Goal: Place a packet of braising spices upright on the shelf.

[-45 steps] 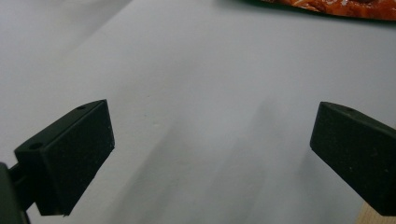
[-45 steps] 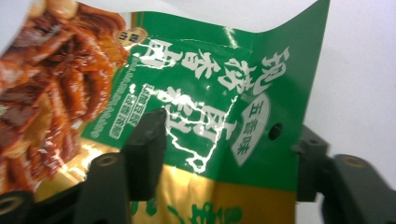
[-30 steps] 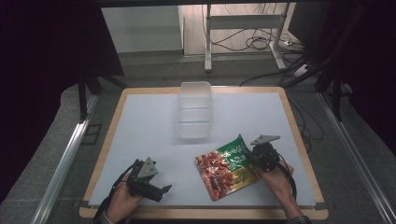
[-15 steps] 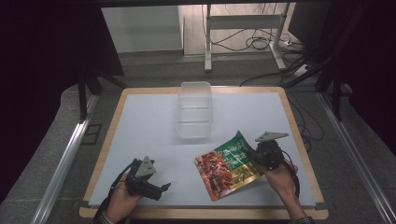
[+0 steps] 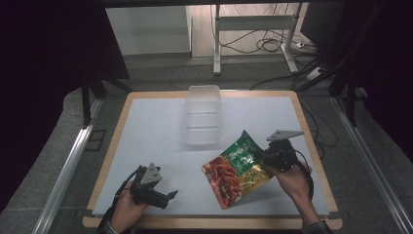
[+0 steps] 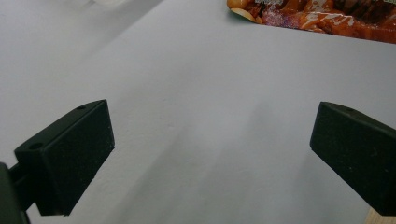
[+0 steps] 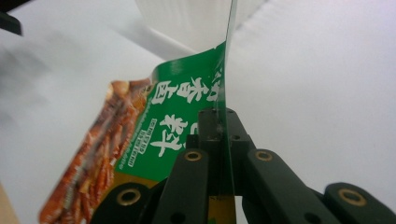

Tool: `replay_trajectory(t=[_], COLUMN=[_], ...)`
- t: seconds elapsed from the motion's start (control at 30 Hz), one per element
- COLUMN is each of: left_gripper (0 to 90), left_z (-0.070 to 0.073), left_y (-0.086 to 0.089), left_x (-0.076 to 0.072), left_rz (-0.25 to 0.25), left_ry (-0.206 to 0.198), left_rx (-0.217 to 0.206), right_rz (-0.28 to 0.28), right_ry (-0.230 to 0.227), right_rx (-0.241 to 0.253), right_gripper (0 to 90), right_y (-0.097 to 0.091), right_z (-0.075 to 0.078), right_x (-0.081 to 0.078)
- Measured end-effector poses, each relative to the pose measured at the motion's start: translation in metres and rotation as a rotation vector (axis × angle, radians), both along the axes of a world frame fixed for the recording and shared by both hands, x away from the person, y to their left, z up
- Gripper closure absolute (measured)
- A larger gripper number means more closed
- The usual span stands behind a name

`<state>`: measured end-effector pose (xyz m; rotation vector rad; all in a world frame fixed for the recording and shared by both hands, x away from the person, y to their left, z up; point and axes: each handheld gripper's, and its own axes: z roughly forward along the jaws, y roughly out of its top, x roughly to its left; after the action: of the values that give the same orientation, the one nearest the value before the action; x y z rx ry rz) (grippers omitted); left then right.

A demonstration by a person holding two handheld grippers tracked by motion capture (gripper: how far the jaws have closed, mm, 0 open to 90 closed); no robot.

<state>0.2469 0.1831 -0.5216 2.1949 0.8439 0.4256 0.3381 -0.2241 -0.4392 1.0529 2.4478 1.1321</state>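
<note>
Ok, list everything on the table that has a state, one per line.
Snack packet: sealed, gripped at its right edge, that side raised off the table, the other end resting on it.
Clear container: lidless, upright, nothing visible inside.
Right gripper: jaws shut on the packet's edge.
Left gripper: jaws open, holding nothing, low over the white table.

SURFACE: bench, pale grey top, wood edge | ON IT: clear plastic container, far centre | snack packet, lower corner apparently resting on top, right-centre
</note>
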Motion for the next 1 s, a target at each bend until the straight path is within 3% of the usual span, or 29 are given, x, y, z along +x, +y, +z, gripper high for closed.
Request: replay_trajectory(t=[0.5,0.77,1.0], left_gripper=[0.0,0.0,0.0], left_z=[0.000,0.001,0.001], left_y=[0.000,0.001,0.000], left_x=[0.000,0.000,0.000], left_rz=[0.000,0.000,-0.002], left_ry=[0.000,0.001,0.000], left_rx=[0.000,-0.005,-0.005], right_rz=[0.075,0.140,0.157], right_ry=[-0.061,-0.054,-0.090], right_rx=[0.009,0.062,0.040], right_gripper=[88.7,88.8,88.8], right_y=[0.019,0.029,0.033], right_z=[0.047,0.070,0.086], right_x=[-0.001,-0.002,-0.005])
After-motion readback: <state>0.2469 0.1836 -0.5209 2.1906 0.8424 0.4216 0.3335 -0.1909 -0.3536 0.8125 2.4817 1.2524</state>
